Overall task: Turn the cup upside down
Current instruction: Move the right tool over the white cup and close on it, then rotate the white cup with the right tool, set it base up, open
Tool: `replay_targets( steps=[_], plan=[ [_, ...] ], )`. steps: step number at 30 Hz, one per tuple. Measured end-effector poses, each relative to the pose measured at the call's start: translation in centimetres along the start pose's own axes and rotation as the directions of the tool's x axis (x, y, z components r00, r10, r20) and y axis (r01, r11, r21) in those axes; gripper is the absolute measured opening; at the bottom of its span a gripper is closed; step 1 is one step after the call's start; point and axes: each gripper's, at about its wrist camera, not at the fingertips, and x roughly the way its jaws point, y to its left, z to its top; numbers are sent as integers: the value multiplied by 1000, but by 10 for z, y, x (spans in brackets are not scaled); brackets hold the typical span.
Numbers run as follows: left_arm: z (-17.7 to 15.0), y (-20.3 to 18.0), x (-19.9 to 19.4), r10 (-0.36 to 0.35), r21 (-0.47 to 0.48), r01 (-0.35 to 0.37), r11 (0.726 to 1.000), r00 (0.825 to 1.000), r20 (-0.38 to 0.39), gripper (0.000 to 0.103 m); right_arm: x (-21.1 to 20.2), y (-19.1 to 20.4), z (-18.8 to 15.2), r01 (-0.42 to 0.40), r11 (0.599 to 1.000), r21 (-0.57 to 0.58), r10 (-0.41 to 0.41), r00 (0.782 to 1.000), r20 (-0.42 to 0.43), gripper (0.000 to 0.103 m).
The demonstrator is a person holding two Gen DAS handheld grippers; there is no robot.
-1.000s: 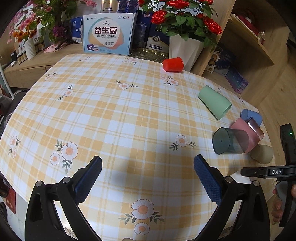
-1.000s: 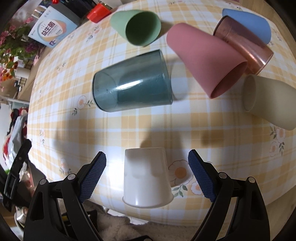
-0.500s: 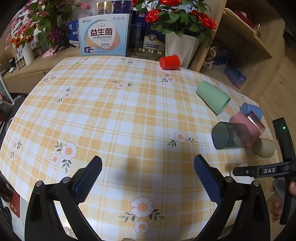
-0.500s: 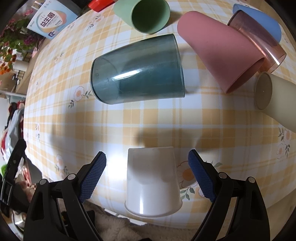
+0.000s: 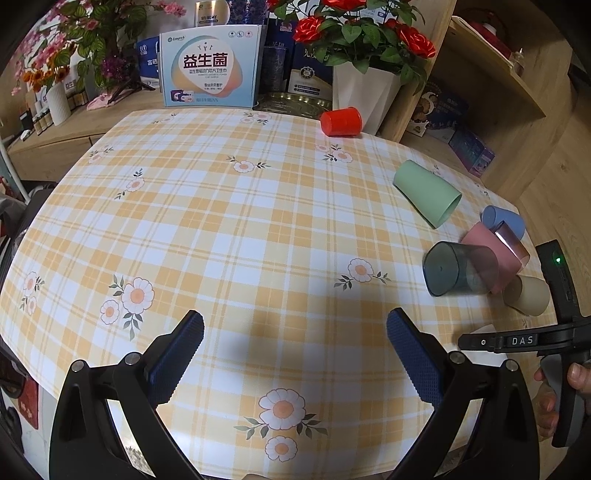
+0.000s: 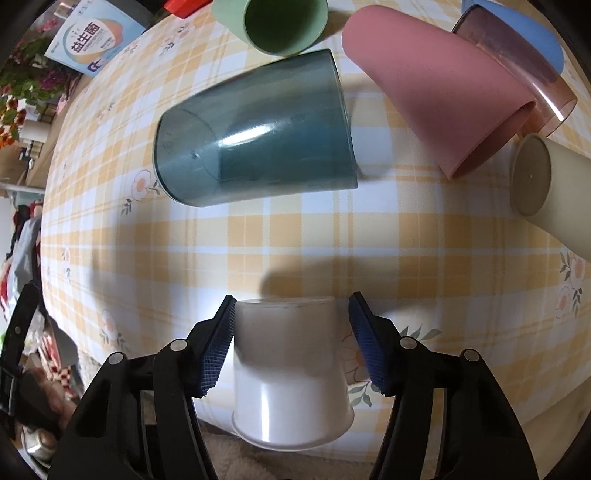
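A white cup (image 6: 291, 373) lies on its side at the near edge of the checked table (image 6: 295, 243), its base away from me. My right gripper (image 6: 291, 332) has closed around it: the left pad touches the cup's side and the right pad sits at or just off the other side. In the left wrist view only a sliver of the white cup (image 5: 484, 328) shows behind the right gripper's body. My left gripper (image 5: 295, 350) is open and empty above the table's front part.
Several cups lie on their sides: dark teal (image 6: 255, 129), pink (image 6: 436, 92), translucent rose (image 6: 517, 62), blue (image 6: 517, 29), beige (image 6: 550, 188), green (image 6: 273, 18). A red cup (image 5: 340, 122) lies at the far edge, by boxes and flower pots.
My right gripper moved forward over the white cup and its jaws narrowed from wide open to the cup's width. The left gripper stayed open and drifted slightly.
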Motion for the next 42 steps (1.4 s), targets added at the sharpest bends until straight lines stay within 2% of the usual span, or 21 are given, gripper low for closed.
replay_targets(
  steps=[3, 8, 14, 25, 42],
  plan=[
    [-1, 0, 1, 1, -1, -1, 1000, 1000, -6, 97, 0, -1, 0, -18, 1000, 2, 18, 1000, 0, 52],
    [0, 0, 1, 2, -1, -2, 1000, 1000, -5, 97, -5, -2, -3, -30, 1000, 5, 30, 999, 24, 51],
    [0, -1, 1, 1, 1, -1, 1000, 1000, -9, 97, -23, -8, -15, -36, 999, -2, 36, 995, 97, 51],
    [-1, -9, 2, -6, 13, 6, 1000, 1000, -15, 97, -56, -34, -30, 60, 998, 8, -60, 974, 218, 50],
    [-2, -8, 1, -2, 12, 2, 1000, 1000, -15, 97, -54, -35, -28, 92, 996, 3, -90, 966, 241, 46]
  ],
)
